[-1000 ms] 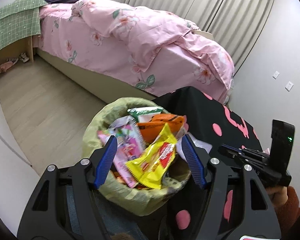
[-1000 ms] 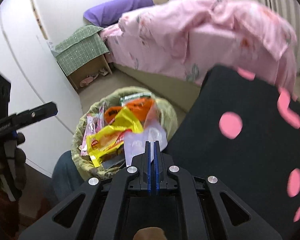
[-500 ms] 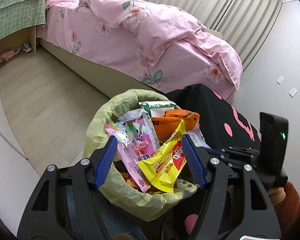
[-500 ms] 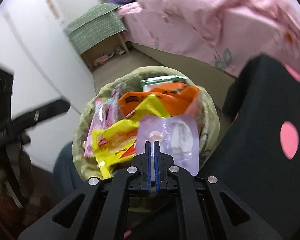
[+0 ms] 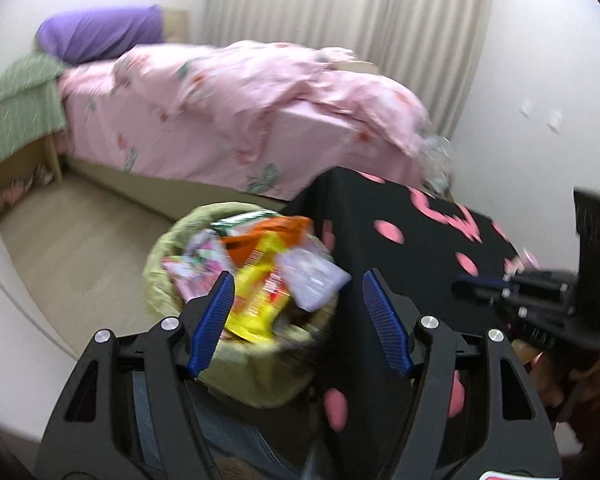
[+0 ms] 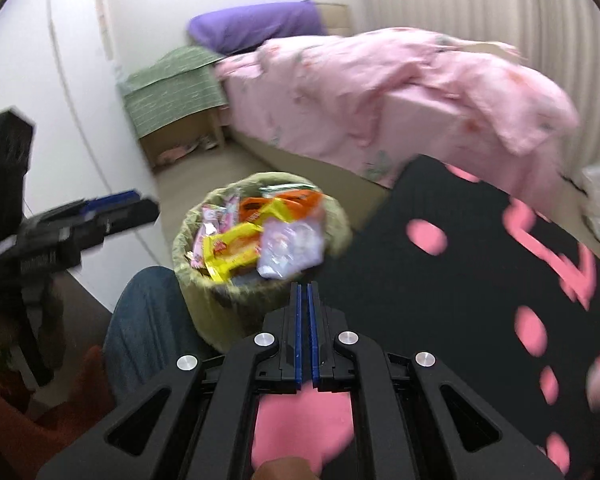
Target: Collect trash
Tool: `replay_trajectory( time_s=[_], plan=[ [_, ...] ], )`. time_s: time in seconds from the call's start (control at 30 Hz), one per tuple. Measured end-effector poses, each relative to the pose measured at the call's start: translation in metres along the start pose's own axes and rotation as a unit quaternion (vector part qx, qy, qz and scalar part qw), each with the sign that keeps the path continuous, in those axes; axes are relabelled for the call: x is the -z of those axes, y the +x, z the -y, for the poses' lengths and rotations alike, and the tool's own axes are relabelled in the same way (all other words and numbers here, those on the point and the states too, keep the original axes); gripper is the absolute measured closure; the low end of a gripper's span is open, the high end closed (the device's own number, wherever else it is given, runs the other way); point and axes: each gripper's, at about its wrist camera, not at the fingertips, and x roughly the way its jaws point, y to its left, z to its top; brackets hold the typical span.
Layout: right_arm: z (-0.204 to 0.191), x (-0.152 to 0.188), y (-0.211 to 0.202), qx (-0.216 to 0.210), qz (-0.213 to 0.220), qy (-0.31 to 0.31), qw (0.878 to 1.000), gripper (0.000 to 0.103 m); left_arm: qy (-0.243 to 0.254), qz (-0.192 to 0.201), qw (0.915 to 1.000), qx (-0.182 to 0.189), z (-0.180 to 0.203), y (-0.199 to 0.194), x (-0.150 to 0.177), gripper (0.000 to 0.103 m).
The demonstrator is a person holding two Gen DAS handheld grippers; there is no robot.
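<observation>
Your left gripper (image 5: 296,316) has its fingers spread wide with nothing between them; your right gripper (image 6: 305,320) has its fingers pressed together, empty. One trash bin (image 6: 204,308) (green-lined, heaped with wrappers (image 6: 256,236)) stands on the floor beside the black, pink-spotted tabletop (image 6: 460,280). Only the right view shows your jeans-clad knee (image 6: 144,320).

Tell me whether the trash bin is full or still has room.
Full. The trash bin is heaped: the yellow wrapper, orange packet and pale plastic bag rise above its rim.
</observation>
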Motion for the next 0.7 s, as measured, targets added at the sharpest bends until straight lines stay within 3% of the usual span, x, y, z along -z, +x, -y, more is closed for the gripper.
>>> replay_trajectory(
  time_s=[0.13,0.27,0.33,0.47,0.7],
  plan=[
    [0.001,0.047,-0.058,0.045,0.026,0.05,0.997,0.097,0.035,0.0,0.9991,0.025,0.05,-0.028,0.019,0.04],
    [-0.01,0.08,-0.087,0.1,0.046,0.075,0.991,0.097,0.072,0.01,0.9973,0.003,0.085,-0.051,0.04,0.04],
    [-0.017,0.093,-0.099,0.108,0.056,0.08,0.989,0.097,0.067,0.006,0.9977,0.003,0.089,-0.057,0.045,0.04],
    [-0.024,0.109,-0.122,0.118,0.083,0.104,0.984,0.097,0.061,0.011,0.9975,-0.034,0.093,-0.074,0.049,0.04],
    [-0.036,0.131,-0.139,0.139,0.086,0.105,0.981,0.097,0.085,0.02,0.9958,-0.028,0.105,-0.094,0.057,0.04]
  ],
)
